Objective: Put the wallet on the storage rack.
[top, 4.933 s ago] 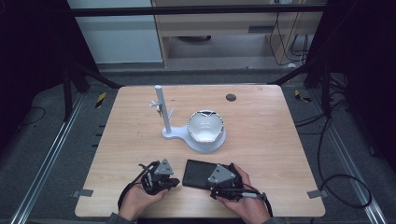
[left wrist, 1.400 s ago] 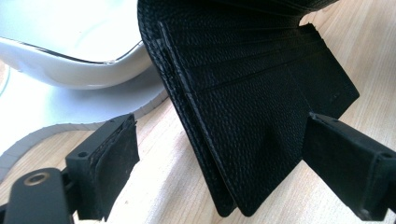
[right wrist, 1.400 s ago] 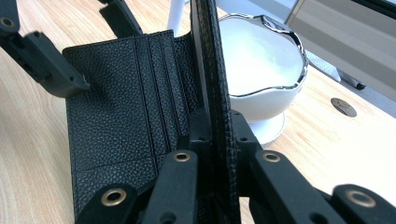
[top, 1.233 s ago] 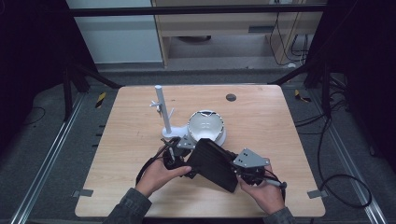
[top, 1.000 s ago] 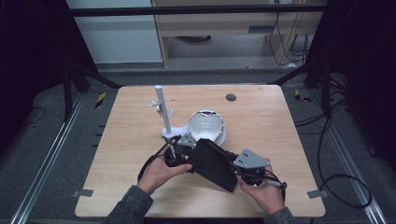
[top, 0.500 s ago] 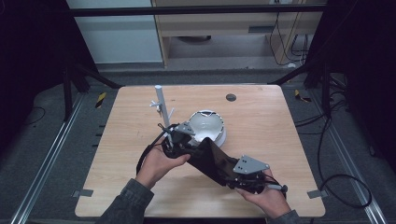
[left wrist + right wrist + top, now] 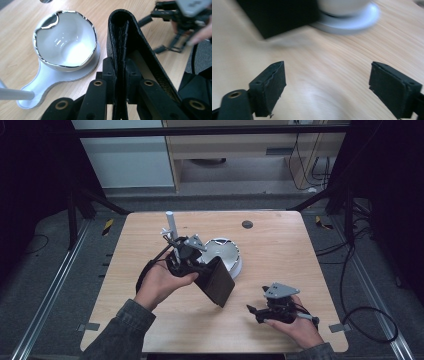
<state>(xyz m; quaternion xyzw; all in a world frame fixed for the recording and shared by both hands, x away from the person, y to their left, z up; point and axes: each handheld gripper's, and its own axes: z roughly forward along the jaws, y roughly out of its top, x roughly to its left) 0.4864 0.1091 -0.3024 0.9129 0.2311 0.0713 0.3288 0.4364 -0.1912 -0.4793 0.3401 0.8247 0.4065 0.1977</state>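
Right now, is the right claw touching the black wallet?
Apart. The high view shows the right claw open over bare table, away from the wallet.

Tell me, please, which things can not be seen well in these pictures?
- Black leather wallet: in the left gripper view, the left gripper covers its lower end.
- White bowl-shaped dish on its flat white base: blurred and cut by the top edge in the right gripper view.
- Small dark round spot on the wooden table: too small to identify, high view.
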